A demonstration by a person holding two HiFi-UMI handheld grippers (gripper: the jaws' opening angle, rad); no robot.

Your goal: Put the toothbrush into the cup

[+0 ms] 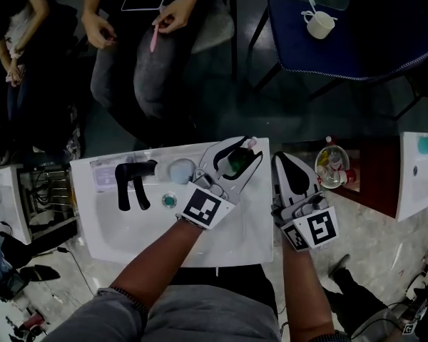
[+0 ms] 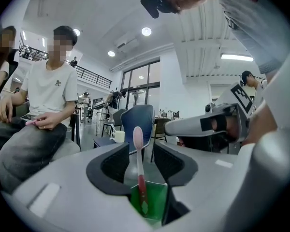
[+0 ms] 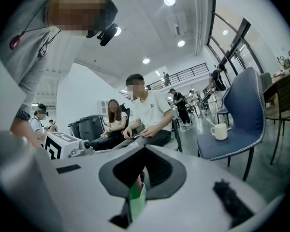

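The head view looks steeply down on the white sink (image 1: 128,226) from right above. Both gripper views sit low over that sink, close behind their fingers (image 2: 111,166) (image 3: 121,170). They face level toward the blue chair (image 1: 342,27) (image 2: 137,120) (image 3: 241,120) beyond it, which all three views show.

Toothbrush (image 2: 140,178) – pale pink head, red handle; the cup (image 2: 155,204) is green. The left gripper (image 1: 244,152) and right gripper (image 1: 287,161) are white with black jaw pads, and each carries a cube of black-and-white square markers. The sink (image 1: 128,226) is white with a black tap (image 1: 132,169) and a teal plug (image 1: 170,200). The chair (image 1: 342,30) is dark blue with a pale dotted edge – the mug (image 1: 319,23) on it is white
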